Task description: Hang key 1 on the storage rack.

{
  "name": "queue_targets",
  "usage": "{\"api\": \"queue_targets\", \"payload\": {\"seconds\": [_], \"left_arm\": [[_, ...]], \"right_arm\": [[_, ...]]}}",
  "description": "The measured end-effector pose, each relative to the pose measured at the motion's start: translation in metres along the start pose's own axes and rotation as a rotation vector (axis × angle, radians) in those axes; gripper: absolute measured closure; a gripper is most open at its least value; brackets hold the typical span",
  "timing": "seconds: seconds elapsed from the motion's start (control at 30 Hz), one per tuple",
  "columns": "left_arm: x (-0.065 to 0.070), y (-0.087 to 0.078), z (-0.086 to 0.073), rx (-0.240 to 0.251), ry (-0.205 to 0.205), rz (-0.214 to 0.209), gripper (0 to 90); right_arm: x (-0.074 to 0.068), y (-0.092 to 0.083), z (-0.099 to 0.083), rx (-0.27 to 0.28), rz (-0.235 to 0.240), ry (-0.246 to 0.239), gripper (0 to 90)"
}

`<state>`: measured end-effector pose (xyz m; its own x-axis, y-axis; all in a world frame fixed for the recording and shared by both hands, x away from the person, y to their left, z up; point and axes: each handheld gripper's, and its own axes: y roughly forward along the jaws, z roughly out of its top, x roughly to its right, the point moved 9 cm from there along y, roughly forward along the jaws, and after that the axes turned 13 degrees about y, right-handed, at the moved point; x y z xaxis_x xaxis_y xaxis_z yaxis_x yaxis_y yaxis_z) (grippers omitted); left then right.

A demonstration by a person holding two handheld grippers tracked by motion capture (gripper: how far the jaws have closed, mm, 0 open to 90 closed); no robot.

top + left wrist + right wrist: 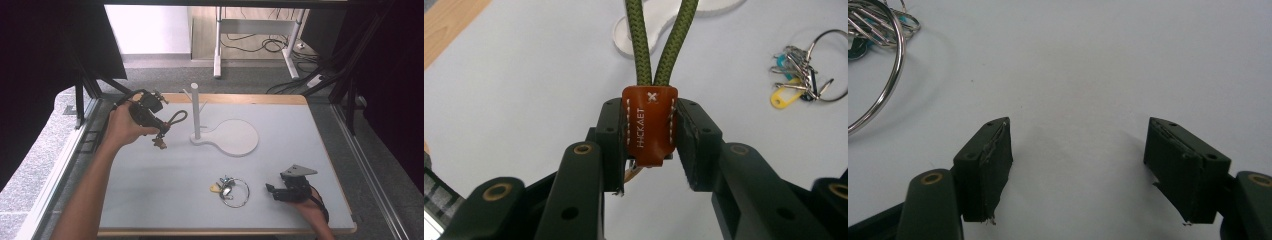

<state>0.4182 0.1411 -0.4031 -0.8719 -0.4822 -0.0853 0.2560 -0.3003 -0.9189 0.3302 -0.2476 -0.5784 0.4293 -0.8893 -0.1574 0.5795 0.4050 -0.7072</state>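
Note:
My left gripper (pixel 161 131) is shut on the brown leather tab (pixel 649 125) of an olive rope loop (pixel 664 45), held above the table's left side. In the high view the rope loop (pixel 177 119) reaches toward the white peg stand (pixel 196 107), just left of its post, and a small piece of the keychain (pixel 159 144) hangs below the jaws. A bunch of keys on a large metal ring (pixel 231 190) lies at the front centre. My right gripper (pixel 270 190) rests open on the table just right of the metal ring (pixel 878 65), nothing between its fingers (pixel 988 165).
The stand's flat white base (pixel 235 137) spreads right of the post. The keys with a yellow tag (pixel 785 95) lie ahead to the right in the left gripper view. The table's wooden edge (pixel 230 99) runs along the back.

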Motion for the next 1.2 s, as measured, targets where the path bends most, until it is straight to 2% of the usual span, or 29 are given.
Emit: {"api": "queue_targets", "payload": {"seconds": [0.17,0.43,0.47,0.67,1.0,1.03,1.1,1.13,1.2], "left_arm": [[-0.011,0.001,0.005,0.020,-0.030,0.000,66.6],[-0.026,0.004,0.010,0.020,-0.052,0.001,66.6],[-0.028,0.004,0.010,0.011,-0.042,-0.001,66.6],[-0.036,0.002,0.018,0.026,-0.049,0.001,66.6],[-0.043,-0.003,0.024,0.036,-0.062,0.012,66.6],[-0.043,-0.003,0.026,0.047,-0.074,0.012,66.6],[-0.045,-0.004,0.026,0.038,-0.065,0.014,66.6],[-0.045,-0.004,0.028,0.051,-0.077,0.014,66.5],[-0.048,-0.005,0.029,0.047,-0.077,0.013,66.6]], "right_arm": [[0.000,0.000,0.000,-0.001,0.000,0.000,27.1],[-0.001,-0.001,-0.001,0.010,-0.010,0.010,27.4],[-0.001,-0.001,-0.002,0.010,-0.011,0.012,27.5],[-0.001,-0.001,-0.002,0.018,-0.017,0.015,27.5],[0.000,-0.003,-0.001,0.013,-0.022,0.013,27.8],[0.000,-0.004,0.000,0.020,-0.023,0.014,27.8],[0.001,-0.007,0.002,0.035,-0.023,0.025,27.8],[0.002,-0.008,0.004,0.044,-0.022,0.027,27.9],[0.003,-0.011,0.006,0.057,-0.021,0.031,27.9]]}}
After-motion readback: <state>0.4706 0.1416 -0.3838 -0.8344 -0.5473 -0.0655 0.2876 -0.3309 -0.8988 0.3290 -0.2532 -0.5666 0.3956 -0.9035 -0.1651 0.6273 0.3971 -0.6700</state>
